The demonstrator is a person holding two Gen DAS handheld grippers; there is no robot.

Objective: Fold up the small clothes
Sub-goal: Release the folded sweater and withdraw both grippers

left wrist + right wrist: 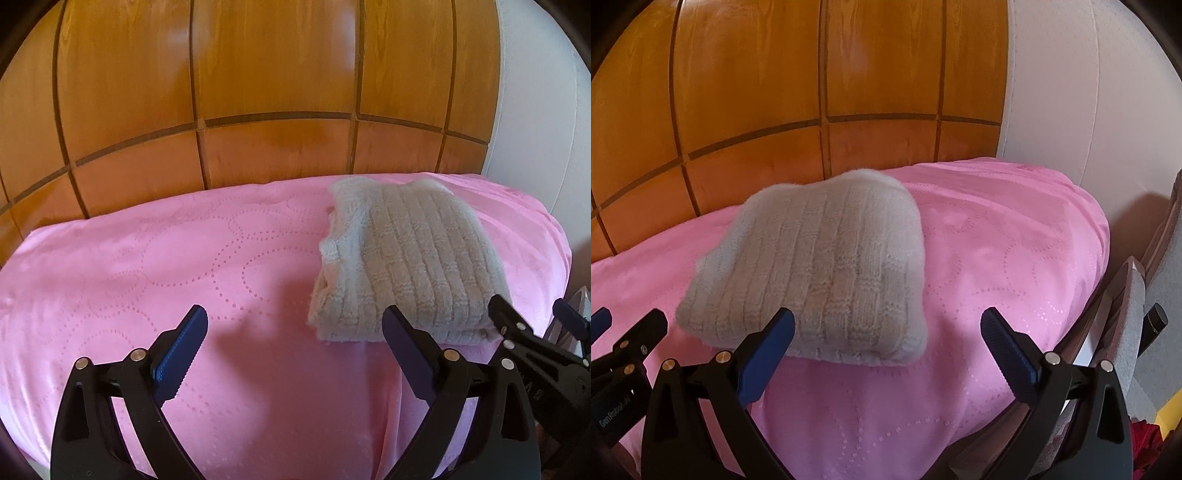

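Observation:
A cream ribbed knit garment (pixel 406 254) lies folded into a thick rectangle on the pink quilted cover (pixel 184 251). It also shows in the right wrist view (pixel 820 266). My left gripper (pixel 295 325) is open and empty, above the cover just in front and left of the garment. My right gripper (pixel 888 326) is open and empty, its left finger (pixel 768 347) over the garment's near edge. The right gripper (pixel 532 317) shows at the right edge of the left wrist view, and the left gripper (pixel 624 325) at the left edge of the right wrist view.
A wooden panelled wall (pixel 240 92) stands behind the pink surface, with a white wall (pixel 1071 92) to the right. The cover (pixel 1015 240) drops off at the right, where a grey chair (pixel 1137 332) and something red (pixel 1145 439) stand.

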